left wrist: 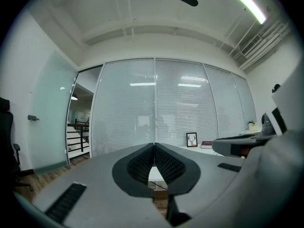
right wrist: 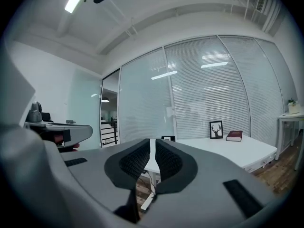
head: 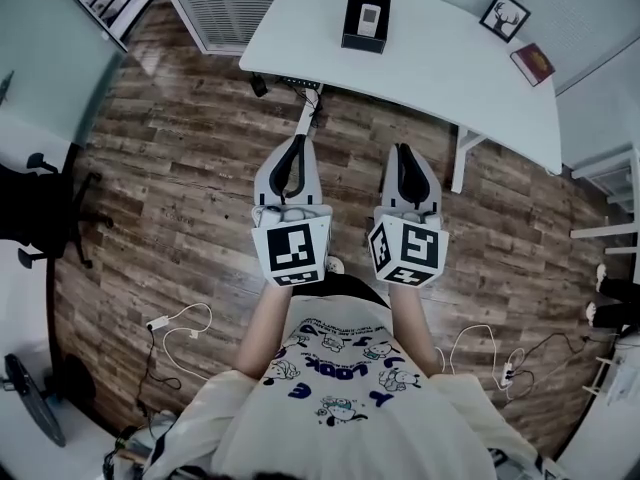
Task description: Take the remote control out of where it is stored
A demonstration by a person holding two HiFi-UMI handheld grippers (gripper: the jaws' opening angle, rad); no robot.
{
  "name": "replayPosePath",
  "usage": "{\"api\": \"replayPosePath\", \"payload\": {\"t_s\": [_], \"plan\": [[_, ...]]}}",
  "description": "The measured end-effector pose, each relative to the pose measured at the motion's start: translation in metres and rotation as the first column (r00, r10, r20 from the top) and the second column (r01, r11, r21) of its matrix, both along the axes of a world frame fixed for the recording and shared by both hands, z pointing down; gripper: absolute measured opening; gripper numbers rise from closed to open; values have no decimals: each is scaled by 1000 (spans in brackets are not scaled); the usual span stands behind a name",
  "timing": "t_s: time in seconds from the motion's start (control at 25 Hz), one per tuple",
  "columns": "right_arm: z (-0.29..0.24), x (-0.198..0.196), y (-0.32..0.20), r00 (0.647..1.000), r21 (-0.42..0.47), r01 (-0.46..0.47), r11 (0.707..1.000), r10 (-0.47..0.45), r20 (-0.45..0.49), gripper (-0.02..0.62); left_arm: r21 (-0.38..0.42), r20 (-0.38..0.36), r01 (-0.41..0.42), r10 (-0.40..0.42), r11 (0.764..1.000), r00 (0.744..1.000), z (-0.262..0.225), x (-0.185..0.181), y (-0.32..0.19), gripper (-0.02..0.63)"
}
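Observation:
A white remote control (head: 369, 15) stands in a black open box (head: 352, 30) at the far side of a white table (head: 440, 68). Both grippers are held level over the wooden floor, short of the table's near edge and pointing toward it. In the head view my left gripper (head: 295, 141) and my right gripper (head: 402, 149) are side by side. The left gripper (left wrist: 154, 145) is shut with nothing between its pads. The right gripper (right wrist: 152, 140) is also shut and empty, and just past its tips the black box (right wrist: 167, 138) shows on the table.
A framed deer picture (head: 504, 15) and a dark red book (head: 532, 63) lie at the table's right end. A black office chair (head: 40, 208) stands at the left. Cables (head: 180, 333) trail on the floor near the person. A glass wall with blinds (left wrist: 156, 108) rises behind the table.

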State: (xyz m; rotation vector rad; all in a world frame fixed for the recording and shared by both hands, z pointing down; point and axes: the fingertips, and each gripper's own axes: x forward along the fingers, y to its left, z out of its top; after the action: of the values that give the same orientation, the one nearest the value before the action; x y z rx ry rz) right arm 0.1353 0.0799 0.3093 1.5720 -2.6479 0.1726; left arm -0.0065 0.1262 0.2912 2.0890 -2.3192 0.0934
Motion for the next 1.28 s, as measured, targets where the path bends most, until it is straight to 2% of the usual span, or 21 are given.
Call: {"api": "replayPosePath", "payload": {"t_s": [0.4,1.28], "plan": [[13,-6,-63,1000,-25,-15,1000,15,4,54,-19,-9,-19,19,1000,1000,12,-7,-66,18],[19,-63,-269,997,-38,-68,997,67,-28,54,-32,-44,-102,100,994,994,22,-59,-285,18]]}}
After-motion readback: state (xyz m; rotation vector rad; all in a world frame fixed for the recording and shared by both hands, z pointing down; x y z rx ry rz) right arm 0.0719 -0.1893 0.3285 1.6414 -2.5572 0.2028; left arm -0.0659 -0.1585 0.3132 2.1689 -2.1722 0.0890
